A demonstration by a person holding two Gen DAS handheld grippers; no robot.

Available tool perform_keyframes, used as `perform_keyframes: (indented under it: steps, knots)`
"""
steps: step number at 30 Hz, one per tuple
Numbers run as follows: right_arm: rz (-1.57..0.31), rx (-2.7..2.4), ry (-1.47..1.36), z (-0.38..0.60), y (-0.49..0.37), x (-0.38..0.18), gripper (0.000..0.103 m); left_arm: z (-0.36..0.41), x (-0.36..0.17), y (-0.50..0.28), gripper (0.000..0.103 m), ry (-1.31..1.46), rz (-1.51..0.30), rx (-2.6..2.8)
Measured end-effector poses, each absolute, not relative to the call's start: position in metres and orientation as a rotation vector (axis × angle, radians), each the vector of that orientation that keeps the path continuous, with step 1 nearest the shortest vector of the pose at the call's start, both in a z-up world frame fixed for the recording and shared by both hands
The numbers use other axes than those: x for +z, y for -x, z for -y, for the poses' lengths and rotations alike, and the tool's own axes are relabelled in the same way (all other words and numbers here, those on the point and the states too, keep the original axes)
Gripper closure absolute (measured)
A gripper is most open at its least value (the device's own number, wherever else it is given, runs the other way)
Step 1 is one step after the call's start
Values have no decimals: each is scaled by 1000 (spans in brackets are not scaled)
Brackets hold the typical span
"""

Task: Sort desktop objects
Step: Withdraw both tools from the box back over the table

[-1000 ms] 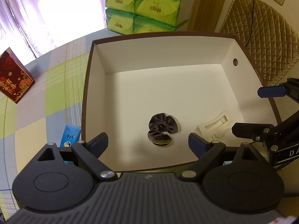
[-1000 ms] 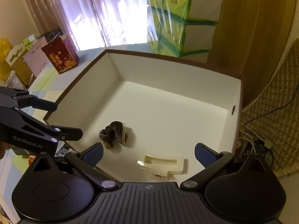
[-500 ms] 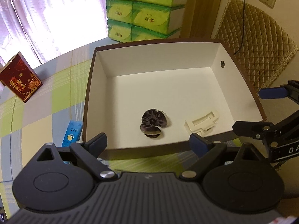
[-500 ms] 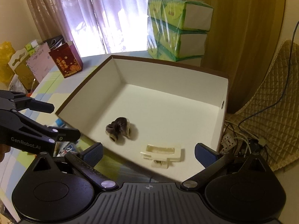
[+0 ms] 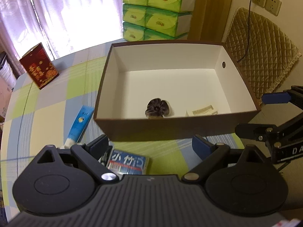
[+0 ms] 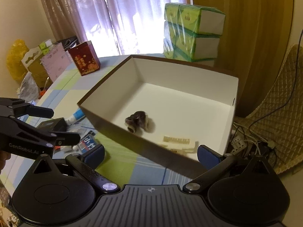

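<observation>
A brown box with a white inside [image 5: 178, 130] [image 6: 113, 126] stands on the checked tablecloth. In it lie a dark velvet scrunchie [image 5: 156, 109] [image 6: 139, 121] and a cream hair clip [image 5: 203, 111] [image 6: 178, 141]. My left gripper [image 5: 151, 145] is open and empty, in front of the box's near wall, above a blue tissue pack [image 5: 127, 162]. A blue tube [image 5: 80, 123] lies left of the box. My right gripper [image 6: 150, 154] is open and empty, before the box's near corner. Each gripper shows in the other's view: the right one [image 5: 265, 113], the left one [image 6: 47, 126].
A red gift box [image 5: 38, 68] [image 6: 84, 60] stands at the table's far left. Stacked green tissue packs [image 5: 159, 13] [image 6: 191, 32] rise behind the box. A black case [image 6: 52, 124] and small clutter lie left of the tissue pack. A quilted chair [image 5: 261, 53] and cables [image 6: 251, 141] are on the right.
Both grippers have drawn back from over the box toward the near side of the table. The tissue pack and tube have come into view. Both stay open; the box contents have not moved.
</observation>
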State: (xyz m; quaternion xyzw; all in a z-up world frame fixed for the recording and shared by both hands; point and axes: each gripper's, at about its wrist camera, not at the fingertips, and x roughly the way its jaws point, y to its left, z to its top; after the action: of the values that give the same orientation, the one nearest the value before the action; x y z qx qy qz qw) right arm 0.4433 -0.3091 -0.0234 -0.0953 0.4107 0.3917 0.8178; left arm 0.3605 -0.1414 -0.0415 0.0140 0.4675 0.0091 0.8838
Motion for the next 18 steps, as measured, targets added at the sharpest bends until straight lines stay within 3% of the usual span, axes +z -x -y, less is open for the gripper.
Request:
perform_keyframes:
  steps: [18]
  knots:
    - [-866, 809, 183, 313, -407, -24, 2, 134, -43, -307, 9, -8, -958, 57]
